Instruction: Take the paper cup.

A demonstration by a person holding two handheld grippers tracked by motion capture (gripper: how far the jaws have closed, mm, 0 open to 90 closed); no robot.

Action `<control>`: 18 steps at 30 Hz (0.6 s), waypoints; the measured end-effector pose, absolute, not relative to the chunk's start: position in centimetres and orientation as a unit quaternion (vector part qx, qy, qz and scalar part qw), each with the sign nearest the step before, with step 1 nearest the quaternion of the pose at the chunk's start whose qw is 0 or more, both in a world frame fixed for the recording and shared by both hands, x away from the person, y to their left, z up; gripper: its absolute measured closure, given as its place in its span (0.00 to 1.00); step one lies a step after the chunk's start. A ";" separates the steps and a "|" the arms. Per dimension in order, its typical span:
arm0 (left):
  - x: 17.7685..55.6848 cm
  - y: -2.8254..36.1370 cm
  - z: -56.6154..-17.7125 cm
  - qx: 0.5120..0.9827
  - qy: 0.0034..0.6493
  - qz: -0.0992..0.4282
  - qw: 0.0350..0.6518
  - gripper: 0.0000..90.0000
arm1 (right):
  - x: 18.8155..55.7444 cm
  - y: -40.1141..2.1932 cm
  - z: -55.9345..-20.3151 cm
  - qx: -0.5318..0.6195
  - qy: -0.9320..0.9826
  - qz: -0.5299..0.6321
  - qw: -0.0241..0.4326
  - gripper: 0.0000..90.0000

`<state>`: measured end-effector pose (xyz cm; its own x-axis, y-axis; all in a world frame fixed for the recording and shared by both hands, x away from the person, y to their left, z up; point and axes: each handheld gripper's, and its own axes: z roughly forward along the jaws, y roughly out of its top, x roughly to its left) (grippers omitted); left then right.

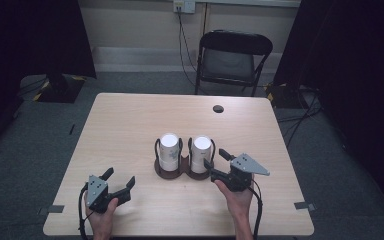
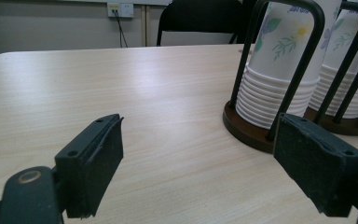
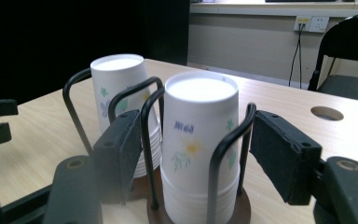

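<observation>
Two stacks of upside-down white paper cups with flower prints stand in a dark twin wire holder (image 1: 180,173) at the table's middle. My right gripper (image 1: 216,157) sits just right of the right stack (image 1: 201,150). In the right gripper view its jaws (image 3: 200,154) are open on either side of that stack (image 3: 200,126) and its wire hoops, with the pads off the cups. The left stack (image 3: 119,79) stands behind. My left gripper (image 1: 119,179) rests near the table's front left, open and empty (image 2: 196,172), pointing toward the holder base (image 2: 247,128) and the nearer stack (image 2: 282,60).
The light wooden table (image 1: 130,125) has a round cable hole (image 1: 218,108) at the back right. Behind it stands a black folding chair (image 1: 232,57). Dark curtains hang on both sides, and a cable runs down from a wall socket (image 1: 184,6).
</observation>
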<state>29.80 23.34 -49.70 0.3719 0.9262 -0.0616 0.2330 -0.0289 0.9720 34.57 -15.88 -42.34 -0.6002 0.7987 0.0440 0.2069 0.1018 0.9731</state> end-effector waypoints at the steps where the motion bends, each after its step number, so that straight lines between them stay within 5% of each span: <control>1: 29.8 23.3 -49.7 0.639 0.454 0.329 0.527 0.18 | 34.7 -15.8 -42.1 0.360 0.694 0.565 0.265 0.37; 18: 29.8 23.4 -49.7 0.638 0.455 0.327 0.529 0.18 | 38.4 -13.9 -40.6 0.344 0.711 0.556 0.260 0.31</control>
<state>29.79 23.40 -49.70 0.3731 0.9255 -0.0644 0.2348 -0.0270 0.9717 38.35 -13.95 -40.57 -0.6277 0.7783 0.0139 0.2008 0.1447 0.9689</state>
